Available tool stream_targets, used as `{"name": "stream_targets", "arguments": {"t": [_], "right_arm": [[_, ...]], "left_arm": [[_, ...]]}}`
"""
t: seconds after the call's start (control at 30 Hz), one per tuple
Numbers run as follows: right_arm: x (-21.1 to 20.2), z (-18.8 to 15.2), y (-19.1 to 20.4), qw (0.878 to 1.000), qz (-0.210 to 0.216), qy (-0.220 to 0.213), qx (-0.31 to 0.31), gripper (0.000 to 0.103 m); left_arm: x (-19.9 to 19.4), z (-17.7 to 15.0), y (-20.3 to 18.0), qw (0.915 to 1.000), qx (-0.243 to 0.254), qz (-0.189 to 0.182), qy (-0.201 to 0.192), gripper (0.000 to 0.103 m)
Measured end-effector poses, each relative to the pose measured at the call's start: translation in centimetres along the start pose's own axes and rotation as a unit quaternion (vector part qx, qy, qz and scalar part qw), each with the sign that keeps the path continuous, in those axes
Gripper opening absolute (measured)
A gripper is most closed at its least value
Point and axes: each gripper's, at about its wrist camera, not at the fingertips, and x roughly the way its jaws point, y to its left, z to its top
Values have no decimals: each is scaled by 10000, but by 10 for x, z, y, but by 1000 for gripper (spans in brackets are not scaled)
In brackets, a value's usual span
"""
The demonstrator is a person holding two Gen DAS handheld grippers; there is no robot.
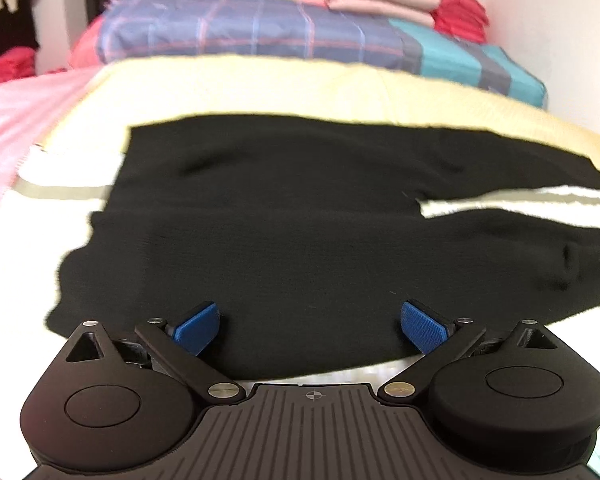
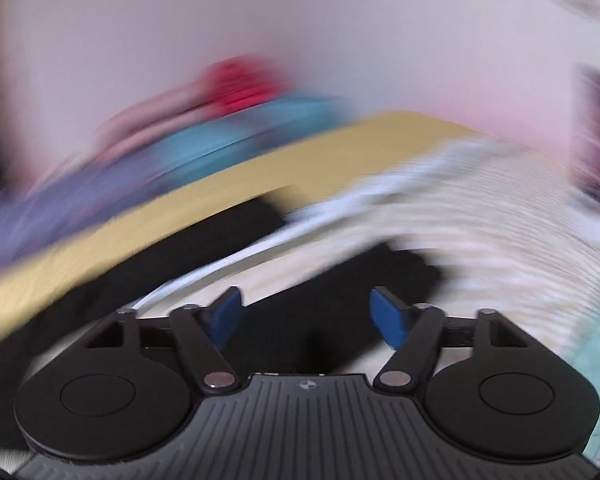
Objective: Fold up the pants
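With both the left hand-held gripper and right hand-held gripper spread and empty, the black pants lie flat on the bed, probably awaiting a fresh pinch on an edge.

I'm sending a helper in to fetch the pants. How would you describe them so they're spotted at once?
Start at the bed, where a pale yellow blanket lies in front of a plaid quilt. Spread flat on the near part of it are the black pants, legs running to the right. They are the only black item among pastel bedding.

Pants on the bed, folded bedding behind
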Motion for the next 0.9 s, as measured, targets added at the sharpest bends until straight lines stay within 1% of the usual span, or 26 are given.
{"name": "stream_targets", "arguments": {"t": [0.03, 0.07, 0.1, 0.17, 0.23, 0.27, 0.3, 0.33, 0.4, 0.47, 0.5, 0.57, 0.6, 0.63, 0.67, 0.7, 0.73, 0.77, 0.8, 0.83, 0.87, 0.9], "right_arm": [[-5, -8, 32, 9973, 488, 162, -516, 81], [-9, -18, 66, 9893, 968, 309, -1045, 81], [-15, -28, 103, 9765, 1396, 388, -1596, 81], [-33, -54, 169, 9438, 2038, 354, -2577, 78], [-42, -76, 223, 9059, 2567, 328, -3353, 72], [-44, -86, 247, 8870, 2794, 351, -3661, 70], [-51, -98, 272, 8700, 2933, 331, -3950, 67], [-52, -108, 293, 8543, 2984, 252, -4249, 66], [-55, -128, 334, 8241, 2980, 98, -4815, 66], [-37, -140, 367, 8027, 2928, 158, -5193, 60], [-32, -148, 379, 7954, 2892, 153, -5324, 57], [-27, -153, 397, 7922, 2749, -247, -5444, 56], [-22, -153, 407, 7907, 2634, -327, -5516, 48], [-14, -152, 413, 7977, 2566, -347, -5447, 26], [-6, -148, 419, 8096, 2560, -174, -5280, 11], [-3, -144, 420, 8242, 2607, 203, -5023, 7], [-14, -141, 418, 8321, 2767, 386, -4791, 7], [-35, -141, 411, 8215, 3171, 419, -4721, 7], [-59, -148, 406, 8035, 3469, 314, -4828, 7], [-74, -157, 399, 7868, 3589, 217, -5017, 7], [-80, -167, 395, 7766, 3563, 231, -5190, 7], [-80, -175, 392, 7737, 3492, 328, -5276, 7]], "left_arm": [[-3, -1, 6, 10000, -55, 49, -44, 103], [-6, -1, 13, 9998, -130, 96, -78, 103], [-9, -3, 19, 9996, -204, 138, -100, 103], [-13, -7, 35, 9989, -390, 245, -102, 103], [-19, -14, 50, 9979, -564, 312, -117, 103], [-23, -18, 58, 9972, -648, 340, -132, 103], [-28, -22, 65, 9966, -714, 370, -156, 103], [-33, -27, 73, 9960, -772, 409, -187, 103], [-43, -36, 87, 9944, -888, 512, -253, 103], [-50, -43, 100, 9927, -1010, 595, -294, 103], [-53, -46, 105, 9919, -1061, 622, -305, 103], [-56, -52, 116, 9904, -1168, 670, -304, 103], [-57, -55, 121, 9898, -1214, 680, -301, 103], [-58, -57, 125, 9893, -1251, 682, -301, 103], [-57, -58, 127, 9889, -1286, 674, -300, 103], [-57, -59, 128, 9886, -1316, 665, -295, 103], [-57, -60, 130, 9885, -1334, 659, -286, 103], [-58, -61, 131, 9886, -1328, 643, -304, 103], [-58, -62, 131, 9890, -1302, 621, -330, 103], [-57, -62, 131, 9893, -1282, 611, -329, 103], [-56, -61, 131, 9896, -1262, 602, -326, 103], [-54, -59, 130, 9899, -1246, 591, -324, 103]]}}
